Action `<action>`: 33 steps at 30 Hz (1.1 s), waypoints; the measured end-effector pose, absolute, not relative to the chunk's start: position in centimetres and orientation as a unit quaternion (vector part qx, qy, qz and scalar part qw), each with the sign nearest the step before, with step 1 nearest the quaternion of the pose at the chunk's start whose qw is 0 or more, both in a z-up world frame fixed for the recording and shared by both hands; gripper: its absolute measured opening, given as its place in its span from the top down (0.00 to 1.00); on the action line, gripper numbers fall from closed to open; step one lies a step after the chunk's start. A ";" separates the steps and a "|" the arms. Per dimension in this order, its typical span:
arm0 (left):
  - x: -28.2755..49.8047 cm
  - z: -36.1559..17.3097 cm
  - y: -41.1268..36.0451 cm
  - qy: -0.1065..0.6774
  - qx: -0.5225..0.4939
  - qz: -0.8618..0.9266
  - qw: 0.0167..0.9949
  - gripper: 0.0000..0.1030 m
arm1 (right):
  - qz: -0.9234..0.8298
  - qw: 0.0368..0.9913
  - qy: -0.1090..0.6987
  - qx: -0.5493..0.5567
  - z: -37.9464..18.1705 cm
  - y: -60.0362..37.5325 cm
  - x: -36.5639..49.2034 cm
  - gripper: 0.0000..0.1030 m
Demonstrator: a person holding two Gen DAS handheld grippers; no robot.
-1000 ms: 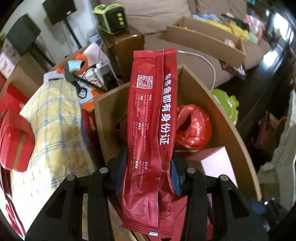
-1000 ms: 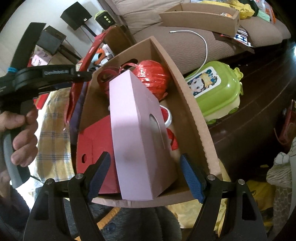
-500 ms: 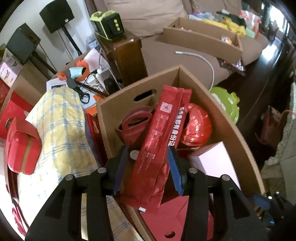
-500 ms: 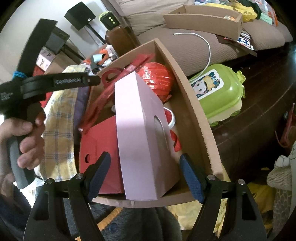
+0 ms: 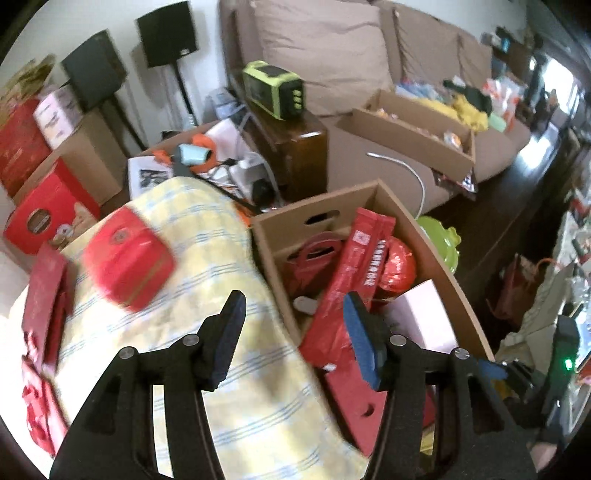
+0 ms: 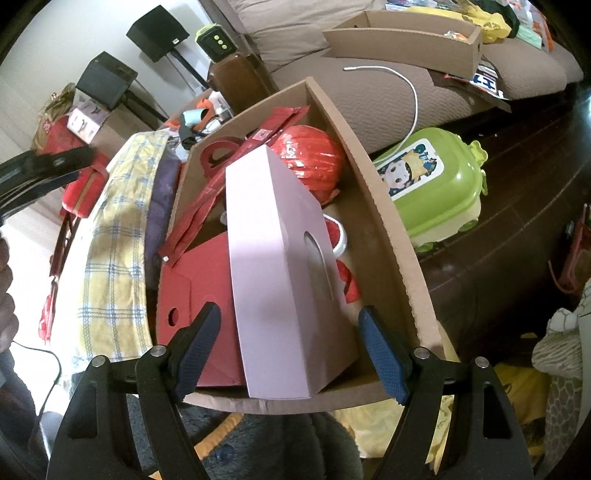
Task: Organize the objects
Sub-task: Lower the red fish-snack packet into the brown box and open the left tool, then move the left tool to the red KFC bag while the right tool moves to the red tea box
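Living-room clutter beyond the jaws

A beige sofa (image 5: 332, 55) and two black speakers (image 5: 168, 33) stand far ahead of the jaws; a green toy suitcase (image 6: 432, 184) sits on the floor to their right.

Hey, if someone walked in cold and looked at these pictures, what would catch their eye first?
Probably the open cardboard box crammed with red things, with a tall pink box standing upright in it, between the right gripper's open fingers. A long red snack packet leans across the contents. Beside the box, a red tin lies on a yellow checked cloth.
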State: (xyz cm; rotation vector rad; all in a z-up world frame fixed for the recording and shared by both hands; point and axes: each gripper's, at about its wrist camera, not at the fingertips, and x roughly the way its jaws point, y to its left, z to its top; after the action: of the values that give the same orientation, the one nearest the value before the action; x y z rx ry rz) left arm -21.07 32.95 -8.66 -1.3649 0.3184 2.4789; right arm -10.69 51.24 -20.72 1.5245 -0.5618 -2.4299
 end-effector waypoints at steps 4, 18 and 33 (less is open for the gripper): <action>-20.2 -6.7 27.9 0.103 -0.464 0.874 0.101 0.48 | -0.830 0.106 -0.194 0.512 -20.4 51.6 -10.6 0.24; -15.8 -3.0 11.1 -0.018 -0.416 0.909 -0.011 0.43 | -0.848 0.111 -0.186 0.484 -19.3 51.4 -10.3 0.24; -12.4 -3.2 2.1 0.009 -0.363 0.926 -0.101 0.43 | -0.878 0.179 -0.177 0.407 -12.8 47.6 -9.3 0.24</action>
State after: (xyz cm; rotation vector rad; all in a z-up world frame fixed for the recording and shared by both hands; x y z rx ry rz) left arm -12.43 2.13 -3.21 -1.2192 0.0312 3.1143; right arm -9.33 47.59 -12.81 1.1517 -0.4991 -2.4820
